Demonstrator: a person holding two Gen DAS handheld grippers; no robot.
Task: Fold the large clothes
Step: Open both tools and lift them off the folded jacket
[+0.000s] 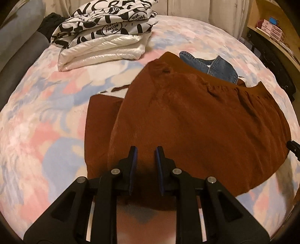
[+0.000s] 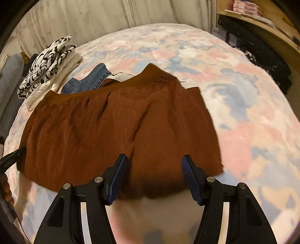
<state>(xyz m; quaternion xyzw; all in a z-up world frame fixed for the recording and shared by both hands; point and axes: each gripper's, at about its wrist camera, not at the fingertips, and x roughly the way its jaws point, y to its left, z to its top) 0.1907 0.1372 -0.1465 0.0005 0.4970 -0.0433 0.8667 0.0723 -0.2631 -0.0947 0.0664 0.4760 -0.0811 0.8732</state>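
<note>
A rust-brown garment (image 1: 187, 112) (image 2: 112, 122) lies folded and spread on the pastel bed cover (image 1: 46, 112) (image 2: 253, 122). Its waistband is at the far side, and a flap sticks out along one side. My left gripper (image 1: 146, 152) hangs over the garment's near edge, its blue pads a narrow gap apart and the cloth lying flat below them, not pinched. My right gripper (image 2: 154, 159) stands wide open above the same near edge, further along, with nothing between its fingers. In the right wrist view a hand (image 2: 7, 187) holds the left gripper's black body at the left edge.
A blue denim piece (image 1: 215, 65) (image 2: 90, 78) pokes out behind the brown garment. A folded white jacket with black print (image 1: 105, 33) (image 2: 48, 62) is stacked at the far left of the bed. A wooden shelf (image 1: 271, 28) (image 2: 253, 11) stands to the right, and curtains (image 2: 93, 18) hang behind.
</note>
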